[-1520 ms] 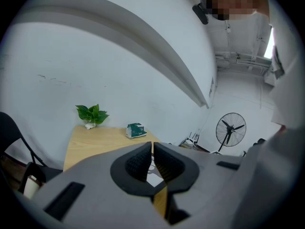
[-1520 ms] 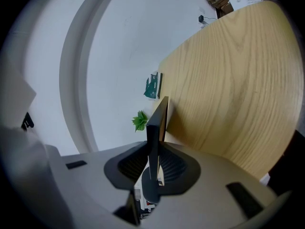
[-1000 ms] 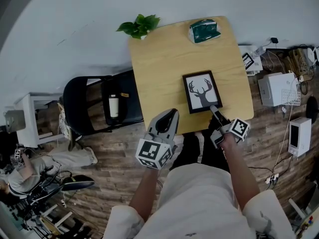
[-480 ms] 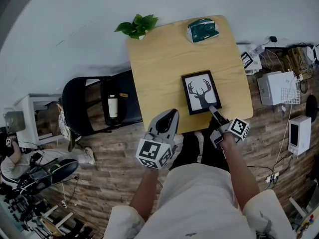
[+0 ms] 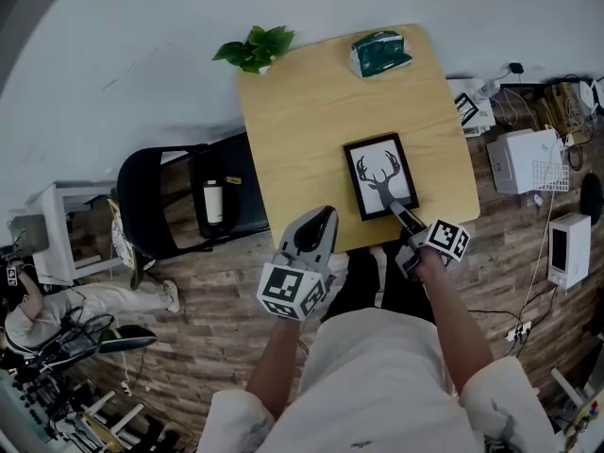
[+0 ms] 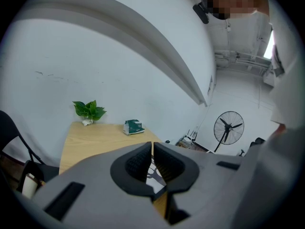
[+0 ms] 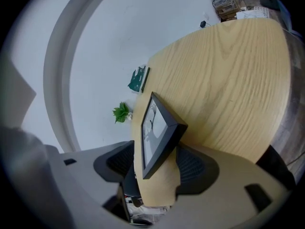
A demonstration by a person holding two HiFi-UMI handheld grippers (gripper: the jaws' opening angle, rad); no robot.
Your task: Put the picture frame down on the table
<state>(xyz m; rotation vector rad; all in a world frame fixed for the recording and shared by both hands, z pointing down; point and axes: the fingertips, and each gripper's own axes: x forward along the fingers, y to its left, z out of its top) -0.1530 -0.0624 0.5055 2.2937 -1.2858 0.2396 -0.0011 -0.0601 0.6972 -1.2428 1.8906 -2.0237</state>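
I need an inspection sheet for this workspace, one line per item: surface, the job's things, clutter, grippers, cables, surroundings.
Surface: light wooden table, mostly bare.
Job's things: picture frame with a deer print, near the table's front right; it looks flat in the head view.
Clutter: potted plant at the far left corner; green tissue pack at the far edge.
Grippers: left gripper jaws together, empty, off the table's near edge; right gripper jaws either side of the frame's near corner, with a small gap on the picture side.
Cables: loose cables on the floor to the right.
Surroundings: black chair carrying a bottle; white boxes; standing fan.
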